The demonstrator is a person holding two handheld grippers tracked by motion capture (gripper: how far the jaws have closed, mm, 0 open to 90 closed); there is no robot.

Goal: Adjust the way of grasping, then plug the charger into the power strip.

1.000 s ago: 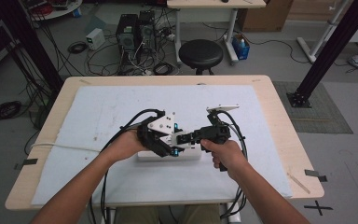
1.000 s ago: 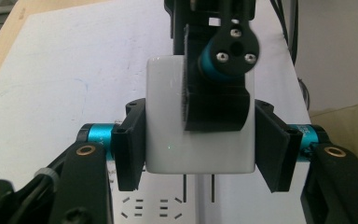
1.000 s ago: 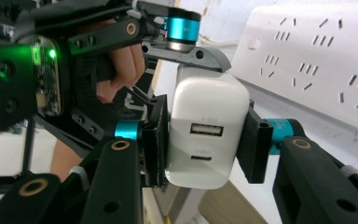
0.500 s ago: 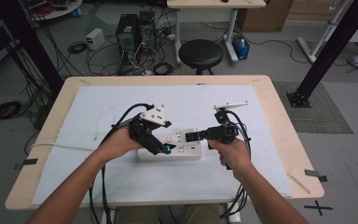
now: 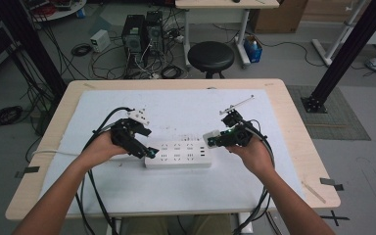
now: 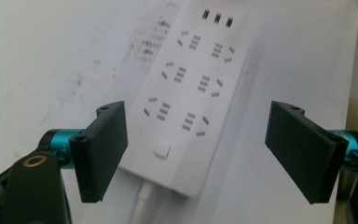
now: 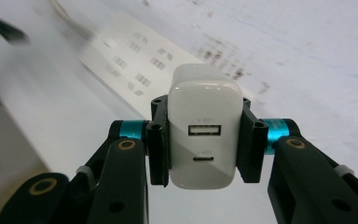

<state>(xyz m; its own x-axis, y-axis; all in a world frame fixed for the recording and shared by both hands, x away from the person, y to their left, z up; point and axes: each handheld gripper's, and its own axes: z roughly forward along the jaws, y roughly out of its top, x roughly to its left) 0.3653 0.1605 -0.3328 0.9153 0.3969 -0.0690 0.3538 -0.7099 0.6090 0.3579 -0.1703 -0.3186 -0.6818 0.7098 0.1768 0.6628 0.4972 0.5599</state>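
A white USB charger (image 7: 204, 143) is clamped in the right tongs (image 5: 214, 138), held above the bench (image 5: 293, 127). The left tongs (image 5: 149, 152) are spread wide at the nine o'clock end of a white power strip (image 5: 178, 154).

A lab or workshop: computer towers (image 5: 141, 30) and tangled cables (image 5: 103, 54) on the floor (a stool (image 5: 210, 56) too) behind the desk (image 5: 293, 122).
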